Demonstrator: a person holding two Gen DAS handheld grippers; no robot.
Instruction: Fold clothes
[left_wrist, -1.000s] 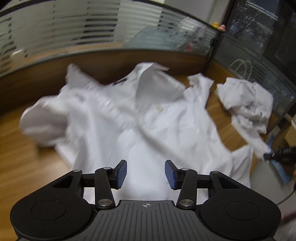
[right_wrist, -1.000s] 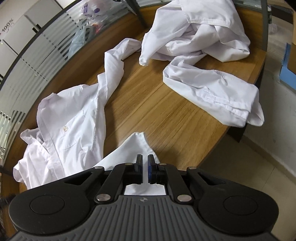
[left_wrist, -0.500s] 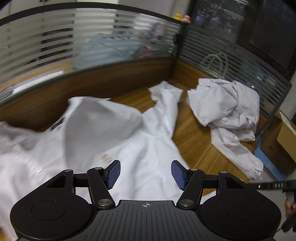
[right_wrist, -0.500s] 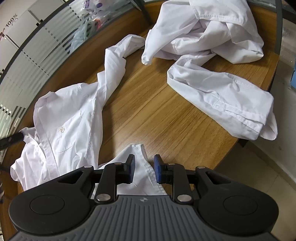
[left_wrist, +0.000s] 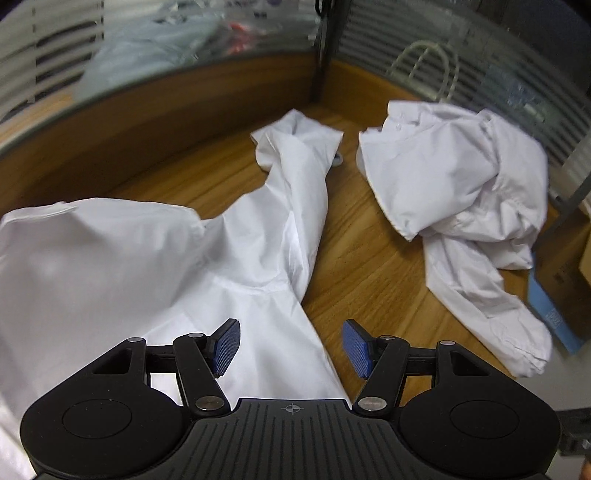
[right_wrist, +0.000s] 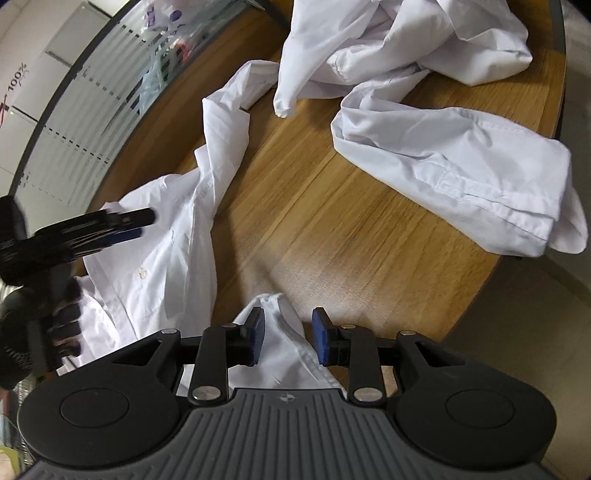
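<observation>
We're holding the right gripper (right_wrist: 287, 341) partly open, a corner of the white shirt (right_wrist: 162, 254) lying between its pads, ungripped. We're keeping the left gripper (left_wrist: 291, 346) wide open over the shirt's body. Beyond, its sleeve is stretching across the wooden table (right_wrist: 332, 221). Past the sleeve, a second crumpled shirt (left_wrist: 461, 199) is lying apart.

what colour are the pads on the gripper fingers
Blue pads with a fine ribbed texture, clearest in the left wrist view.
</observation>
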